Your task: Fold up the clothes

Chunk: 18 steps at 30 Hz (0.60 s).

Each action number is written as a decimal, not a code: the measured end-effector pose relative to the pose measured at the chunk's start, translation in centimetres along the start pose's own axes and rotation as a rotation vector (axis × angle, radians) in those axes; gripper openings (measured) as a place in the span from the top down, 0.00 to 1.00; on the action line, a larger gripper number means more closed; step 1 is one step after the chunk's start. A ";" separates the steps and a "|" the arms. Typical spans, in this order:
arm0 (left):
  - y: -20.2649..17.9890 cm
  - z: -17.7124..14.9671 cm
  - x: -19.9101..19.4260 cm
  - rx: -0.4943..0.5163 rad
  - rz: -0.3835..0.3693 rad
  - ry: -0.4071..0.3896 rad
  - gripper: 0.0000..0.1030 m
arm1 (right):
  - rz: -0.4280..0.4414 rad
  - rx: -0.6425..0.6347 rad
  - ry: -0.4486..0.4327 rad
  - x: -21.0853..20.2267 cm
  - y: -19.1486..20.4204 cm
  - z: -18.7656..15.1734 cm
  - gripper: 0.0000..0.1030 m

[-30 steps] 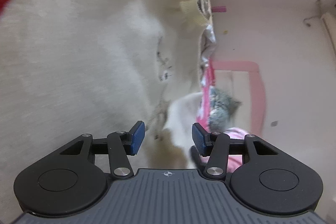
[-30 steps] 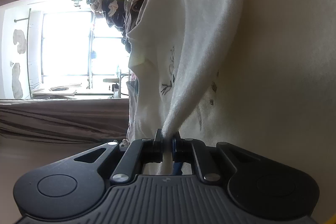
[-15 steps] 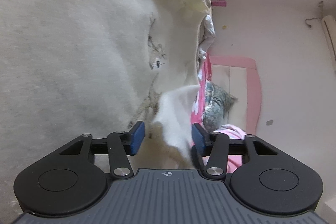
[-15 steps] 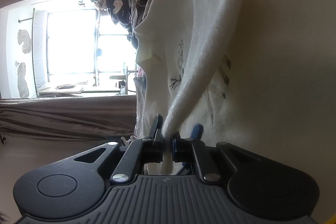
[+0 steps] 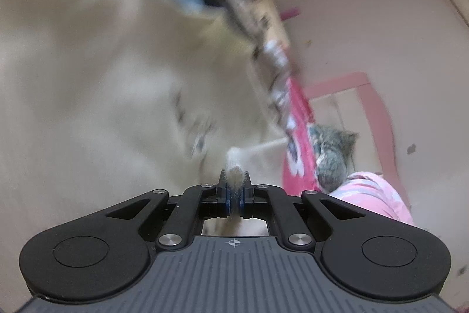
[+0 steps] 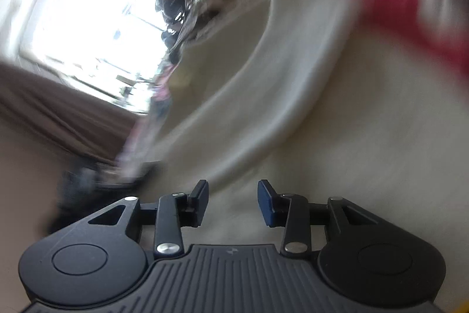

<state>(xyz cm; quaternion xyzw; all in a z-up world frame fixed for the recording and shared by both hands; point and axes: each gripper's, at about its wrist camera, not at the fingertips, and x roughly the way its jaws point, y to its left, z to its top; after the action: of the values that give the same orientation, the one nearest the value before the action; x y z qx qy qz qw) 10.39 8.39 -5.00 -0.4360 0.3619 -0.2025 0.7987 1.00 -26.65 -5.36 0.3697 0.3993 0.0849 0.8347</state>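
Cream fleece garment (image 5: 88,84), blurred, fills both views.
Left hand-held gripper (image 5: 234,197) pinches a fuzzy fold; right hand-held gripper (image 6: 233,203) is opening, nothing between its pads.

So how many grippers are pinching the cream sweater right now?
1. The left gripper is shut on a fold of the cream sweater; the right gripper is opening, nothing between its pads.

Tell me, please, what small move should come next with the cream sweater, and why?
Probably bring the right gripper back onto the cream sweater and close on a fresh edge. Its jaws are opening, with nothing pinched between them, only fabric lying behind, while the left gripper is shut on a fluffy fold of the sweater. One grip alone cannot spread it for a fold.
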 end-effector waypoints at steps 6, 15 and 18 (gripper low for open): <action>0.6 2.3 -2.9 0.042 0.083 -0.096 0.97 | -0.368 -0.382 -0.108 -0.8 1.1 2.8 0.57; 2.6 2.7 -3.4 0.092 0.238 -0.108 0.97 | -0.510 -0.491 -0.162 1.9 -1.7 3.7 0.58; 2.9 2.4 -3.4 0.117 0.278 -0.111 0.97 | -0.544 -0.458 -0.144 3.4 -2.9 4.6 0.59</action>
<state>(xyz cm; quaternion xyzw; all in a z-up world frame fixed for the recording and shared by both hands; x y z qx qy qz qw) 9.99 13.38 -5.22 -0.3447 0.3617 -0.0862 0.8619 6.23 -29.77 -7.54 0.0586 0.3938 -0.0795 0.9139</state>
